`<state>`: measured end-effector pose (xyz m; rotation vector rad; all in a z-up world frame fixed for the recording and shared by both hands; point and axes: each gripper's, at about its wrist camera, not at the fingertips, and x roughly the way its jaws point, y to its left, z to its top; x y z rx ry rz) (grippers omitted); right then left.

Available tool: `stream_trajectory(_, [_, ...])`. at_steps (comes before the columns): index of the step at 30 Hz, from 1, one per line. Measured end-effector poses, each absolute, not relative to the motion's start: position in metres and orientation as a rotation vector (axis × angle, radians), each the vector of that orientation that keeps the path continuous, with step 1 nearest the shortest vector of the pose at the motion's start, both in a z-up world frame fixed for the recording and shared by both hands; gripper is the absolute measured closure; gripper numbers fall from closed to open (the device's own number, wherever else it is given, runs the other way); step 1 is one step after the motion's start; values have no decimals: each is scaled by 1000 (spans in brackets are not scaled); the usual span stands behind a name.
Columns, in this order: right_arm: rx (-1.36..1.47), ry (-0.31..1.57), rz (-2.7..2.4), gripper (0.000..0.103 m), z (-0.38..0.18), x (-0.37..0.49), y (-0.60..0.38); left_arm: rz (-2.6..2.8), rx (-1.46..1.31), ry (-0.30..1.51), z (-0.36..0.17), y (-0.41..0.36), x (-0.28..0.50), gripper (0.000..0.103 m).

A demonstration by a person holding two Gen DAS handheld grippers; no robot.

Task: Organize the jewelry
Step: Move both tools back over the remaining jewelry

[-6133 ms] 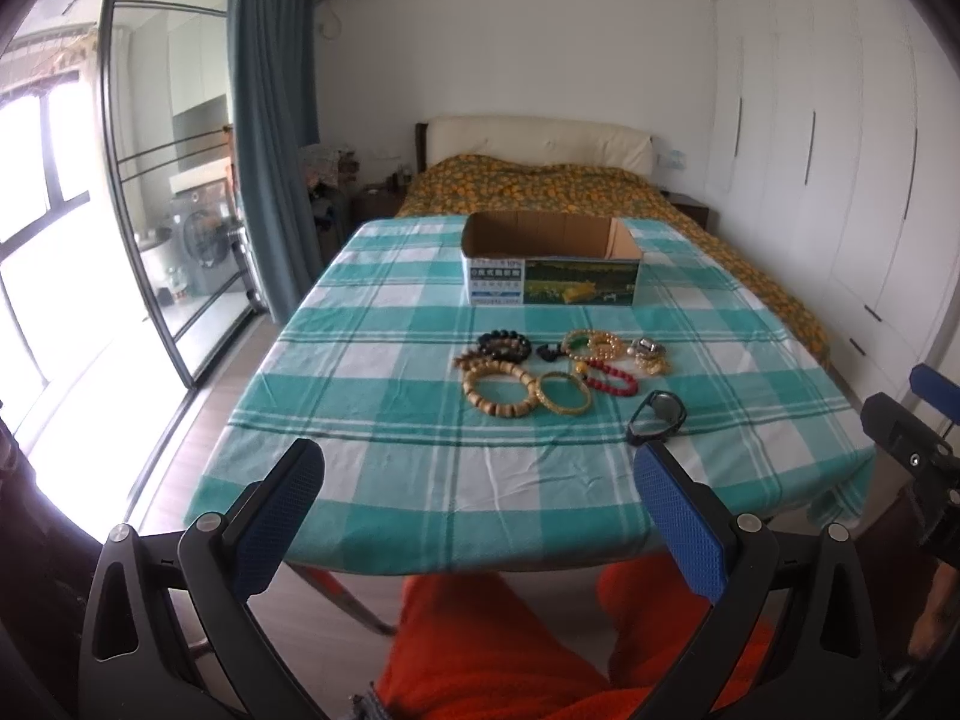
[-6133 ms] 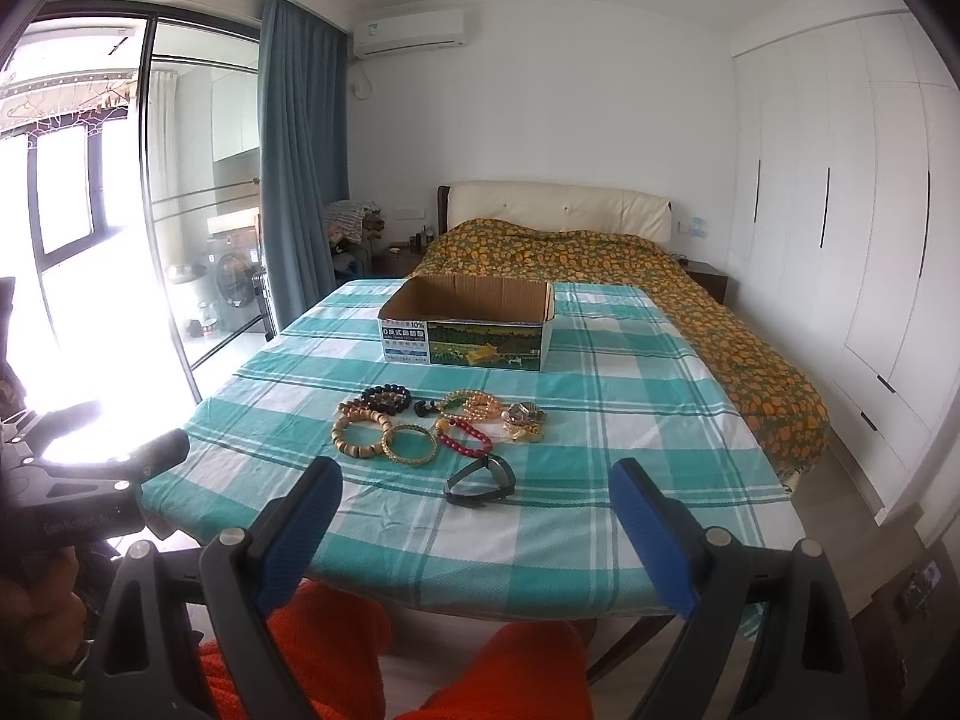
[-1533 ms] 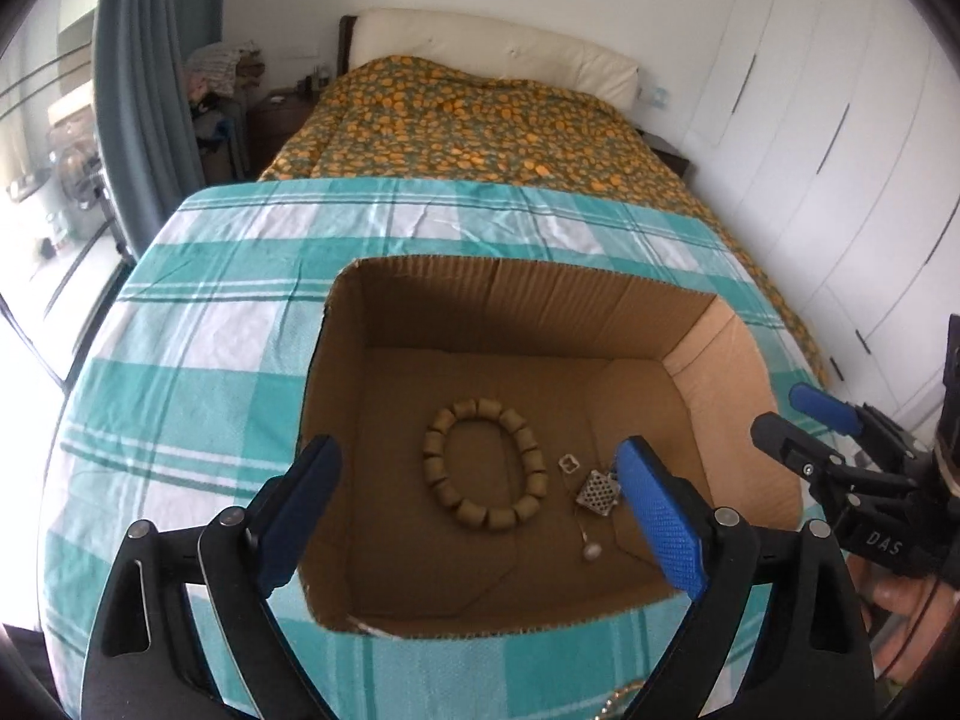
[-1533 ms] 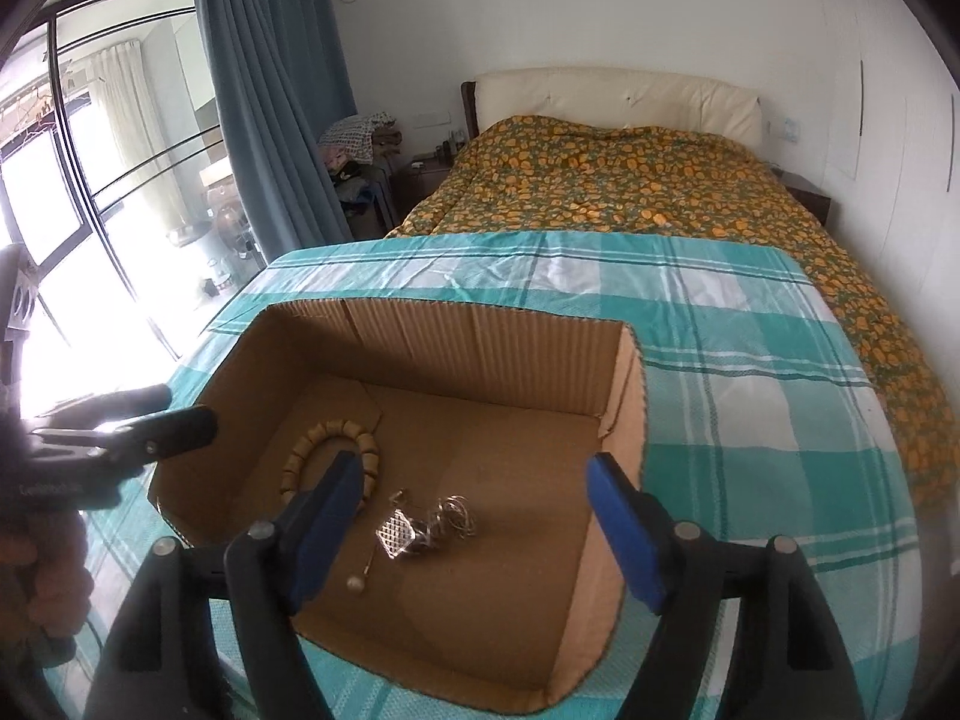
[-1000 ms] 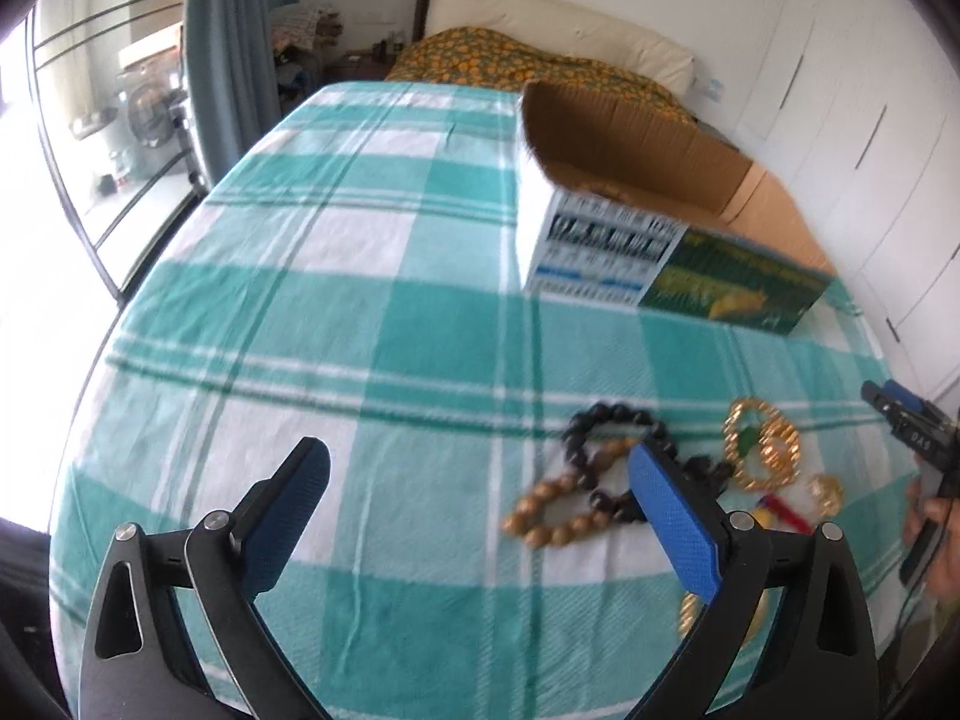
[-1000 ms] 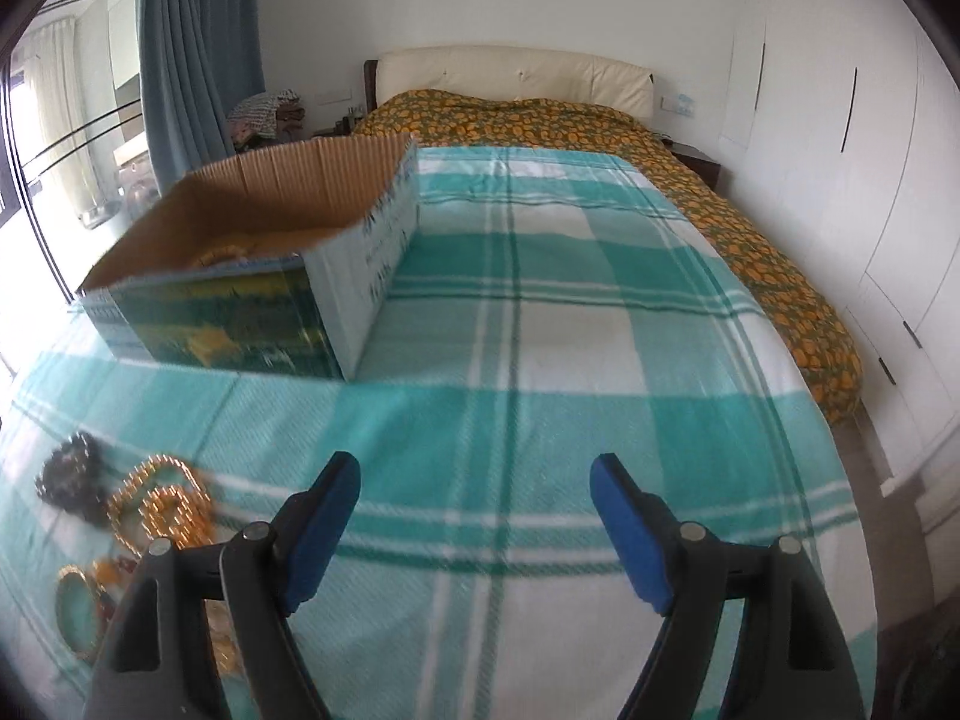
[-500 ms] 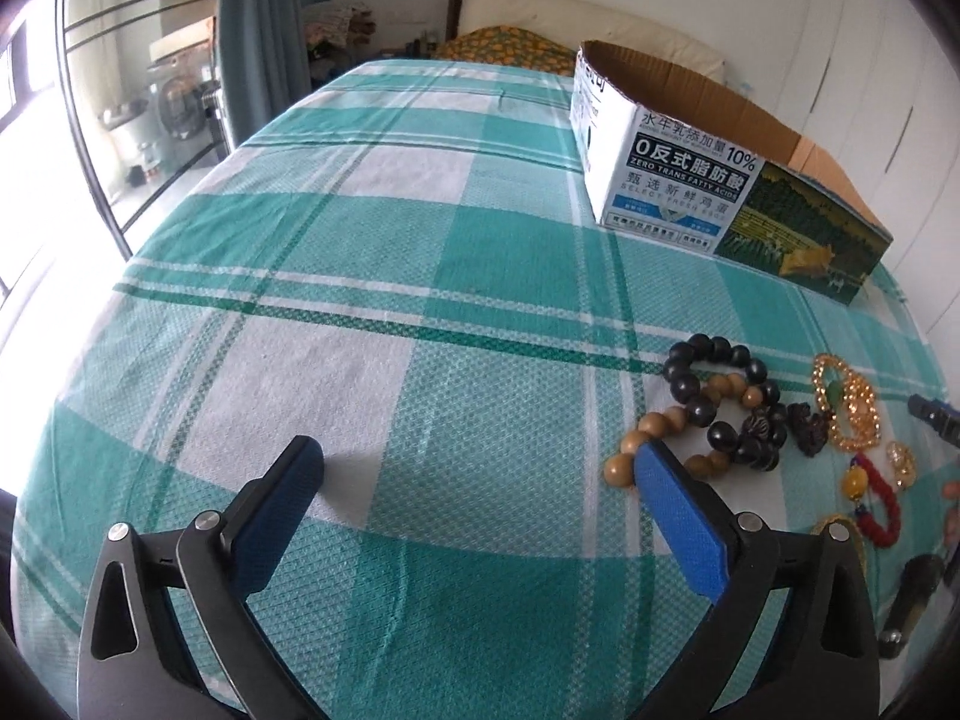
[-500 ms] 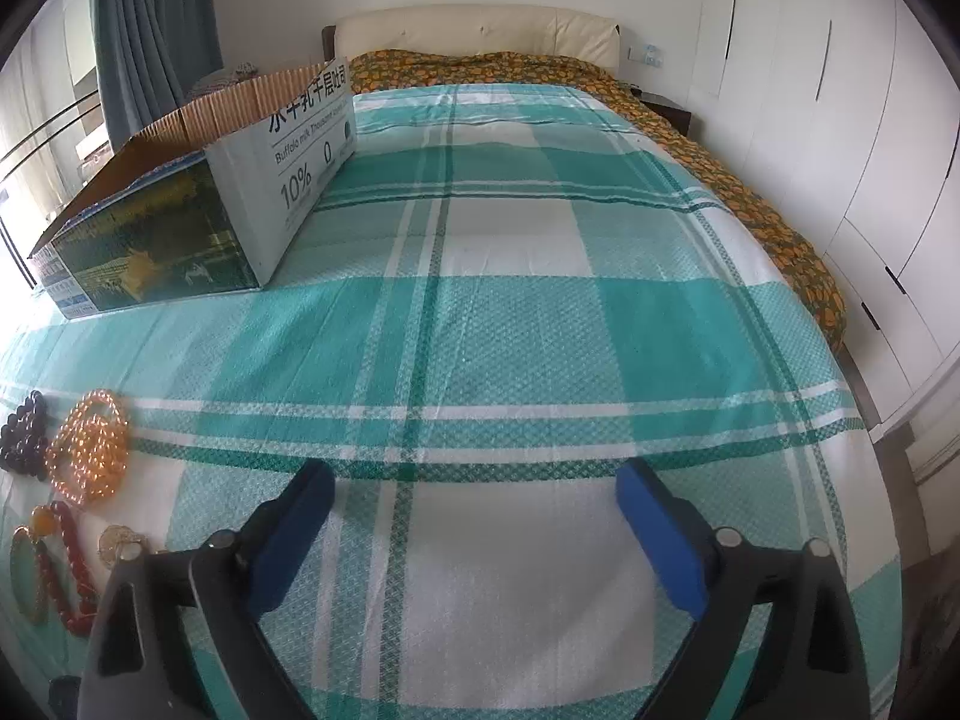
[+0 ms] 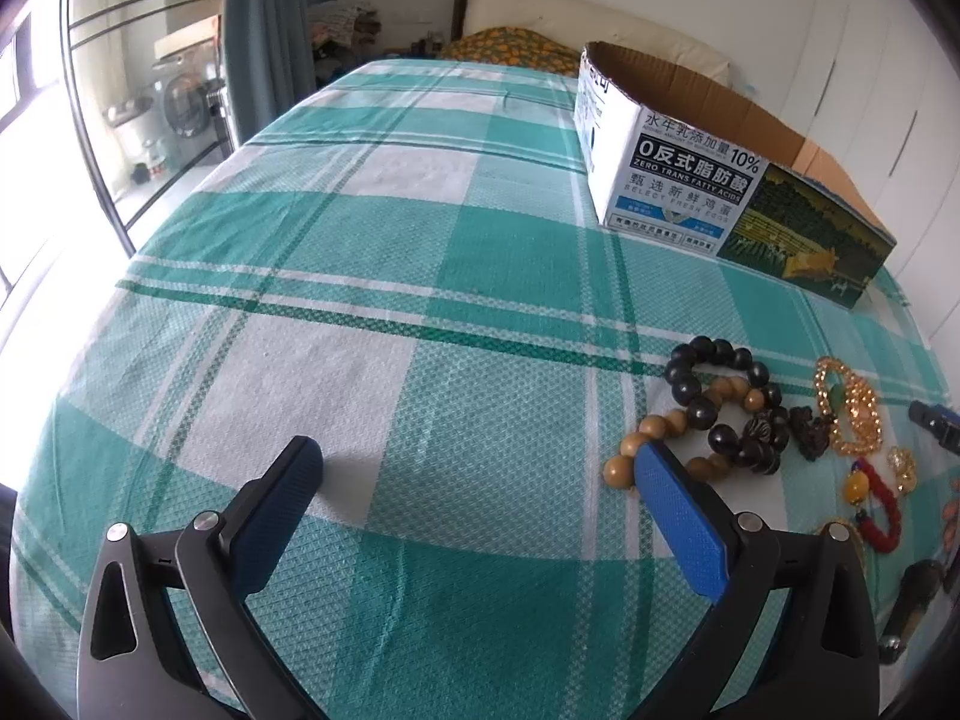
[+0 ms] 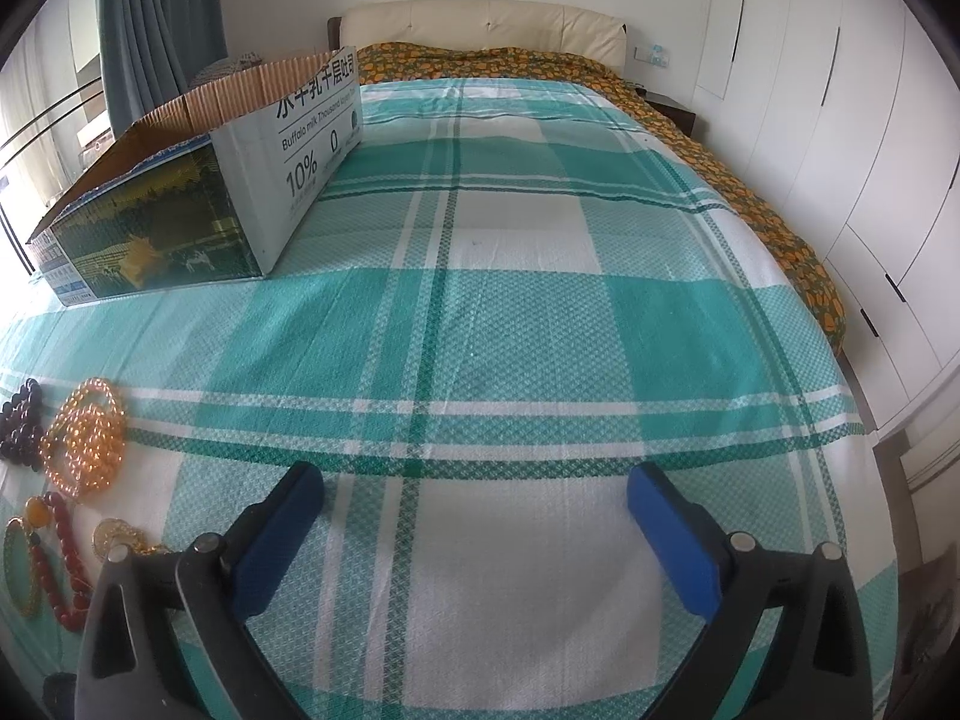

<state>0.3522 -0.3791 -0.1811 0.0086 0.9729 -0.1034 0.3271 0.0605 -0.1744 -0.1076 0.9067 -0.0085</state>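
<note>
An open cardboard box [image 9: 708,180] stands on the green checked tablecloth [image 9: 384,276]; it also shows in the right wrist view [image 10: 180,204]. Beside my left gripper [image 9: 477,459], which is open and empty low over the cloth, lie a black bead bracelet [image 9: 720,402], a tan wooden bead bracelet [image 9: 672,438], an amber bead bracelet [image 9: 849,414] and a red bead bracelet [image 9: 882,510]. My right gripper [image 10: 474,489] is open and empty over bare cloth. The amber bracelet [image 10: 84,438] and red bracelet [image 10: 60,546] lie to its left.
A bed with an orange patterned cover [image 10: 750,180] stands behind the table. White wardrobes [image 10: 840,90] line the right wall. Glass doors and a blue curtain [image 9: 264,30] are at the left. A dark object [image 9: 912,600] lies at the right edge of the left wrist view.
Both grippers have dropped lower and closer to the tablecloth near the jewelry. Before that, they were over the box, where a wooden bracelet and small metal pieces lay inside.
</note>
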Motion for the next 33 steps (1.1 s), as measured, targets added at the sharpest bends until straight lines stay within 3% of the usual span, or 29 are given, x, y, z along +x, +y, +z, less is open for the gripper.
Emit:
stream_trajectory(15, [16,972,-91,1,-179,348,-381,-16,-101,927,-172,61,316,1])
stream_trajectory(21, [66,872,-78,1,-159,283,-373,-149,-198,905,-168,50,264,0])
stream_trajectory(33, [48,781,69,1,-147,150,-305,-415,8,876,-159,-31,228,1])
